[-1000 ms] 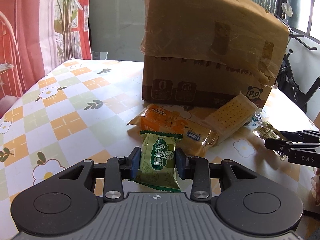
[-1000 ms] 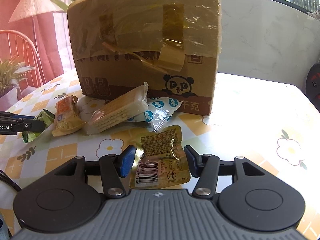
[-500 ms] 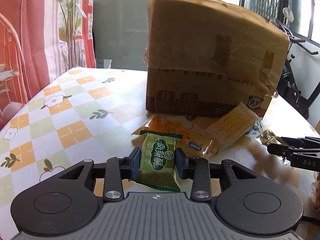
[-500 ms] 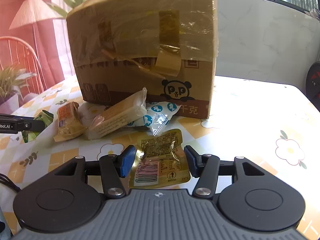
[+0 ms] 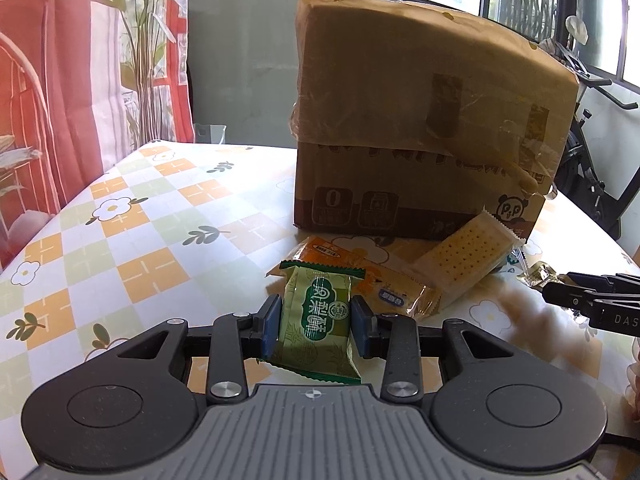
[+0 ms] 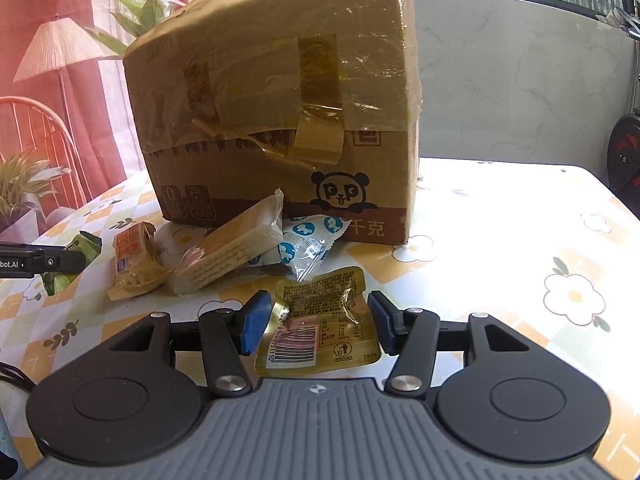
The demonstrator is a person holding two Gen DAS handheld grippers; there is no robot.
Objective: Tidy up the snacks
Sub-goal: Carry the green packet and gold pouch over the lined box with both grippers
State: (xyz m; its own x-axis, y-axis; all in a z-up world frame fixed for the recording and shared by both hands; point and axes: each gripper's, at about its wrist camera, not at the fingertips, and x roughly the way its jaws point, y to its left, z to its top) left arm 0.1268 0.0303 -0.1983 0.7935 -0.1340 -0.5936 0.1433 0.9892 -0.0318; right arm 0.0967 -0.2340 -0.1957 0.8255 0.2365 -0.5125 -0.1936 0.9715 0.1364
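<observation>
My left gripper (image 5: 316, 330) is shut on a green snack packet (image 5: 316, 316), its blue pads pressing both sides. In the right wrist view, that packet (image 6: 88, 245) sticks out at the tip of the left gripper (image 6: 74, 259) at far left. My right gripper (image 6: 318, 324) is shut on a gold foil packet (image 6: 320, 332) with a barcode. From the left wrist view, the right gripper (image 5: 548, 286) comes in at far right behind the gold packet (image 5: 538, 276). Whether either packet is clear of the table I cannot tell.
A tall taped cardboard box (image 6: 272, 120) stands mid-table on a flowered checked cloth (image 5: 132, 216). In front of it lie a cracker pack (image 6: 232, 248), an orange packet (image 6: 134, 252) and a blue-and-white packet (image 6: 308, 240). An exercise bike (image 5: 592, 160) stands past the table's right edge.
The right gripper has tilted slightly, with the gold packet still between its pads. The left gripper keeps its hold on the green packet. The loose snacks have not moved.
</observation>
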